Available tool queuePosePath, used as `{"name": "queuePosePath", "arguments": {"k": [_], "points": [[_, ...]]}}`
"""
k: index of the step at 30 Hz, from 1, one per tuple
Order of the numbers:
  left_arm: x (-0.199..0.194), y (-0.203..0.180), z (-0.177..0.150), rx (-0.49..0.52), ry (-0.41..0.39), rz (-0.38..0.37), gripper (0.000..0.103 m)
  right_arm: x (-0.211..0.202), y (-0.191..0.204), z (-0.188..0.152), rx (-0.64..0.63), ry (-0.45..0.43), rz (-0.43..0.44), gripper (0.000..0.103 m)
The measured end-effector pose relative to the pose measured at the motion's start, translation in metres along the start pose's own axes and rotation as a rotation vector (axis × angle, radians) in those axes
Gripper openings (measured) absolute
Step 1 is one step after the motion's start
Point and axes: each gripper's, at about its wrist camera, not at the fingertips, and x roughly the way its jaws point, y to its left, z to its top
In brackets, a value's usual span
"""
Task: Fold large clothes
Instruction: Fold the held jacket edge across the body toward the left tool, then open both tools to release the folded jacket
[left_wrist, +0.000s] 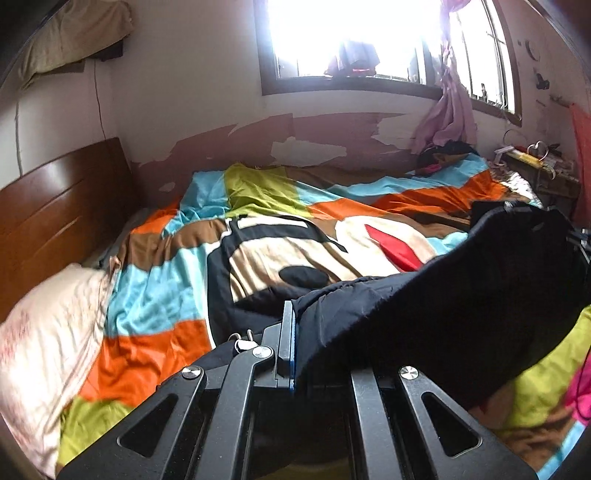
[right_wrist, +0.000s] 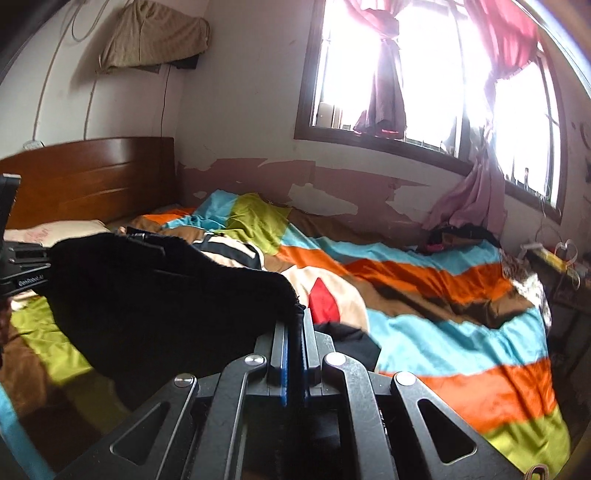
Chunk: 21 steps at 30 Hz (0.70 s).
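A lived-in home bedroom is showing ahead of the jaws. A bed is lying under a bright patchwork quilt (right_wrist: 424, 295), with a wooden headboard (right_wrist: 92, 173) and pale pillow (left_wrist: 48, 332) off to their left. Beyond them, a window (right_wrist: 424, 74) is glowing above peeling wall paint (left_wrist: 314, 147), pink curtains (right_wrist: 476, 195) hanging.

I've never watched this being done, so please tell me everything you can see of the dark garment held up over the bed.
The dark garment is black or deep navy, of soft, slightly fuzzy cloth. It hangs stretched in the air between both tools: the left gripper pinches one edge, the right gripper the other, both clamped on cloth. Its middle sags toward the colourful patchwork bedcover; whether it touches is unclear. Its full shape and type cannot be told.
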Motion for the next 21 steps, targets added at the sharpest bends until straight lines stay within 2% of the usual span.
{"name": "queuePosePath", "arguments": {"k": [7,15,21], "points": [[0.079,0.005,0.017,0.03,0.023,0.041,0.002,0.088,-0.013,0.011,-0.048,0.048,-0.039,0.005],[0.165,0.003,0.02,0.036,0.099,0.069,0.002,0.168,-0.027,-0.005,-0.051,0.123,-0.079,0.005],[0.206,-0.001,0.01,0.042,0.156,0.084,0.003,0.22,-0.034,-0.028,-0.025,0.19,-0.08,0.006]]}}
